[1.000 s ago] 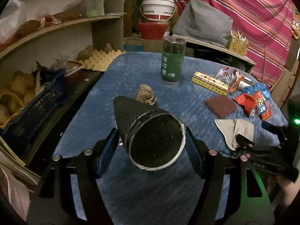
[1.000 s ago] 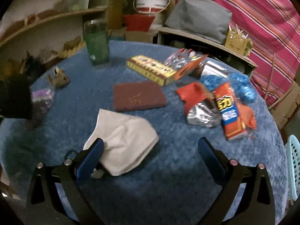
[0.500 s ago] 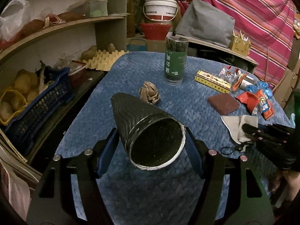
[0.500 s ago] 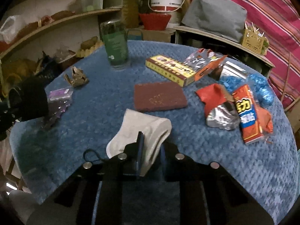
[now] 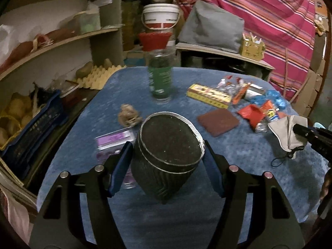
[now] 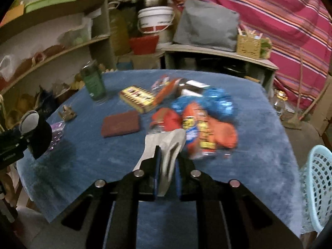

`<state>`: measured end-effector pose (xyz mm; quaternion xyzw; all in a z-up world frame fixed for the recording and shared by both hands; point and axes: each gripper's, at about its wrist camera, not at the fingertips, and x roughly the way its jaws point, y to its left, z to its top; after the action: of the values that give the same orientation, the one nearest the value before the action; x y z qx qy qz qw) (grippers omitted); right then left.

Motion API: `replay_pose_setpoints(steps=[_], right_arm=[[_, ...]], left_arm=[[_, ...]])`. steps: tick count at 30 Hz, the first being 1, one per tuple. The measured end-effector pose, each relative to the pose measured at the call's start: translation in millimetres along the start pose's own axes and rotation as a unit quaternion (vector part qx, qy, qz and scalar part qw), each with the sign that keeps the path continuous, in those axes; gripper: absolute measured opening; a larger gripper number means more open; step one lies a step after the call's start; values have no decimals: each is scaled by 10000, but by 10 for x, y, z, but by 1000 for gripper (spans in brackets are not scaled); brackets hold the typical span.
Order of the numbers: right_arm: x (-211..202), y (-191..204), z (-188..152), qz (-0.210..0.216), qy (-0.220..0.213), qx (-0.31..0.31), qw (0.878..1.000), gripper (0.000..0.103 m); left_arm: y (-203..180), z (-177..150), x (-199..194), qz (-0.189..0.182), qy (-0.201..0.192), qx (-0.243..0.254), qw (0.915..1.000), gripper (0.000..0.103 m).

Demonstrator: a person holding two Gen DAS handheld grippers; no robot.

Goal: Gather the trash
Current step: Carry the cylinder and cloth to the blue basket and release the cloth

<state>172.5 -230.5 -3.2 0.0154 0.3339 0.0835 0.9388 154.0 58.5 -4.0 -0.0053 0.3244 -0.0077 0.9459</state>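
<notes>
Blue quilted tabletop (image 5: 238,151) is carrying snack wrappers (image 6: 199,124); left gripper (image 5: 166,155) is clamping a black ribbed cup (image 5: 166,157), right gripper (image 6: 167,166) is pinching a grey face mask (image 6: 166,145).

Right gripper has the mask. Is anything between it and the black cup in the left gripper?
Nothing visible. The right gripper is shut on the grey mask, lifted off the blue table. The black cup sits in the left gripper, mouth up, with only bare tabletop showing between them.
</notes>
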Motion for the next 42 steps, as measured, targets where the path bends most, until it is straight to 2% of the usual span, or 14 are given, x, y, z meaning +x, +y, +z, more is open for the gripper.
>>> replay_pose_setpoints(steps=[9,23,29,35,42], right_arm=[[-245,-676,-157,-235,-129,324,9991,13],[-461,-1349,-338,-393,-307,640,9967,13],[-659,-1662,-420,-540,-432,828,9942,13],[-1026,-2104,-456,-917,-653,1004,9886,13],[-1331,-2742,-568,-1362,-716,1370,9786,13]], left_arm=[[-600,53,44,-310,-49,100,9995,65],[-1338,73,26,-570,-126,423,9974,65],[-1776,115,2,-790,-206,736,9939,65],[-2374,201,-59,-1199,-344,1096,9861,65],[-3314,197,-119,-1804,-438,1619,9692,65]])
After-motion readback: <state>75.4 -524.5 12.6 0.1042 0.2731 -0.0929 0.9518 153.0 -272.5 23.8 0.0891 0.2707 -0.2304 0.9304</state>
